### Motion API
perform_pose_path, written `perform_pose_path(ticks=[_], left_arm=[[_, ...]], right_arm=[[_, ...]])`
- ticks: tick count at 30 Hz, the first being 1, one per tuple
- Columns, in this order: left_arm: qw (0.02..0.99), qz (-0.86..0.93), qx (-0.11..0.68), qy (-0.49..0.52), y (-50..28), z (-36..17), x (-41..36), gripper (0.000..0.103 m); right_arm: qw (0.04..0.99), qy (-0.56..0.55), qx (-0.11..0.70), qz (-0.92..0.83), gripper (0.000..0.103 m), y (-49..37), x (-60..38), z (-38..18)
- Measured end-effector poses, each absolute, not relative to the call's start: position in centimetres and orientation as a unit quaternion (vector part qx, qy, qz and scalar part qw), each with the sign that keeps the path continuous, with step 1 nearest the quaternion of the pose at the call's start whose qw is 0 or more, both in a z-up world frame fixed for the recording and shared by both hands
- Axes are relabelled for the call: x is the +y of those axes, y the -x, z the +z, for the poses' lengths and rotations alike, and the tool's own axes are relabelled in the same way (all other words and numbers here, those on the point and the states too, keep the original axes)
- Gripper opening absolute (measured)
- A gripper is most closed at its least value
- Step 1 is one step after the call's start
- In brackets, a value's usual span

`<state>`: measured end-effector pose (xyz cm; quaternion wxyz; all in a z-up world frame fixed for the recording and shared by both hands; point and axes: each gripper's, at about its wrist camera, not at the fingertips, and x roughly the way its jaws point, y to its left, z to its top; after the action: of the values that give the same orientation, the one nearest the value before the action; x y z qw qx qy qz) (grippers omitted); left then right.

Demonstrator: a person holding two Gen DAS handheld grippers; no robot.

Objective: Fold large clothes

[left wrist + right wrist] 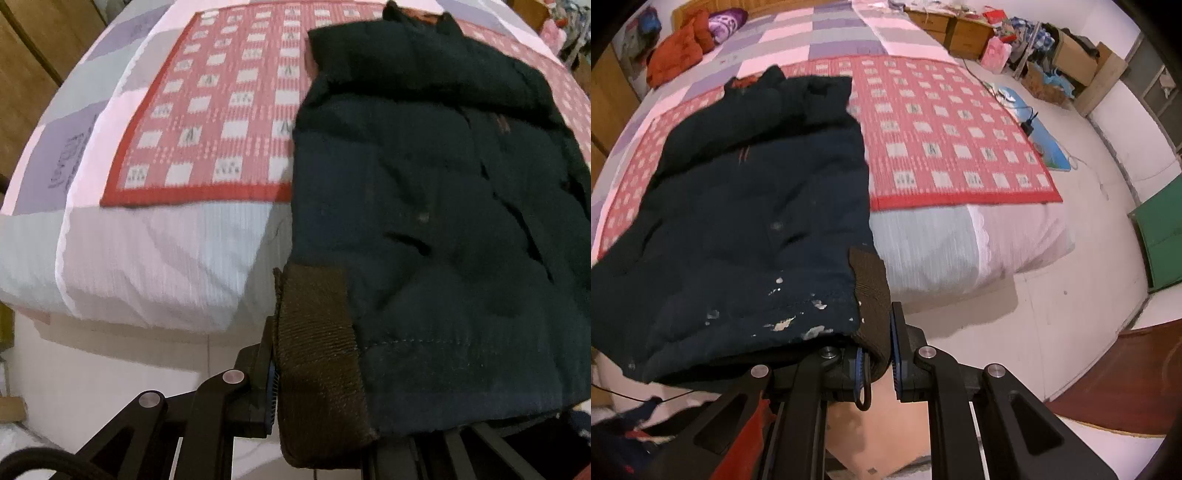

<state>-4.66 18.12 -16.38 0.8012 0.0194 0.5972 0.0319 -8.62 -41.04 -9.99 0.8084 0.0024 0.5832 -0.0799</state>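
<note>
- A bed with a pastel patchwork cover fills the room; a red checked mat lies over it, white floor beyond.
- The dark padded jacket lies on the mat, long axis from 6 to 12 o'clock, collar at 12, hem nearest.
- An orange garment sits at 11 o'clock, cardboard boxes at 1.
- The left gripper is clamped on the brown ribbed hem cuff; the right gripper pinches the opposite one.

Dim pinkish light, motion blur, fisheye warp.
</note>
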Motion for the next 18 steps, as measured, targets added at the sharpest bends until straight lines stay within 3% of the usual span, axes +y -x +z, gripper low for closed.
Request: perform_pose_path(ticks=[18], left_arm=[[0.845, 0.064, 0.531, -0.016, -9.6, -9.7, 17.7, 0.014]], right_arm=[[0.876, -0.012, 0.480, -0.043, 0.012, -7.6, -41.8, -4.0]])
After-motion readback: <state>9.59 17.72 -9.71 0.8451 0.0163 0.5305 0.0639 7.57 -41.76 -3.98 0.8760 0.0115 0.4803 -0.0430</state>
